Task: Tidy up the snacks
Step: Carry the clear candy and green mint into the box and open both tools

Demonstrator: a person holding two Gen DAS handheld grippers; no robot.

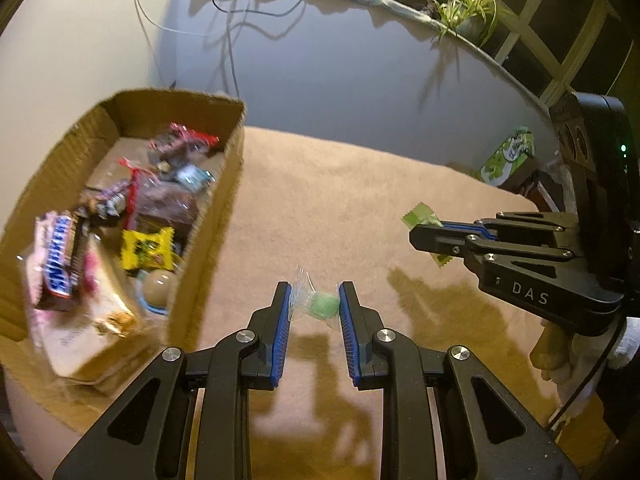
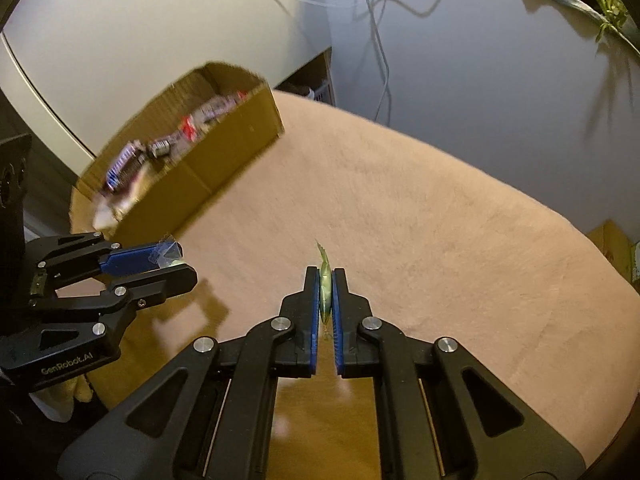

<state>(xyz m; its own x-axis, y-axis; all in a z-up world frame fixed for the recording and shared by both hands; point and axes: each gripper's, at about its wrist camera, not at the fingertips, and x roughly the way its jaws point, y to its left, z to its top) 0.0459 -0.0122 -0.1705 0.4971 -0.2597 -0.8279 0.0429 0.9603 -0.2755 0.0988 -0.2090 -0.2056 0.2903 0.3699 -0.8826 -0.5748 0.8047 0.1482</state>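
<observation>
Snacks ride in both tools above the tan cloth-covered tabletop (image 2: 440, 220): the left gripper (image 1: 314, 300) pinches a clear-wrapped green candy (image 1: 324, 304), the right gripper (image 2: 326, 280) clamps a flat green packet (image 2: 325, 280). Beyond, at the left edge, a cardboard box (image 1: 224, 184) holds a Snickers bar (image 1: 60, 260) among other sweets.

Warm, fairly dim indoor light falls on the tabletop (image 1: 360, 200), coming from above and behind the cameras: the grippers throw hard dark shadows forward onto the tan cloth. The wall (image 1: 320, 60) beyond reads cool and bluish, crossed by crisp shadows of the cables (image 1: 232, 40) and the plant (image 1: 468, 4). The cardboard box (image 1: 224, 208) and the snacks inside it are smeared with motion blur in both views. Fisheye bending curves the tabletop's far edge, and the corners go black.
</observation>
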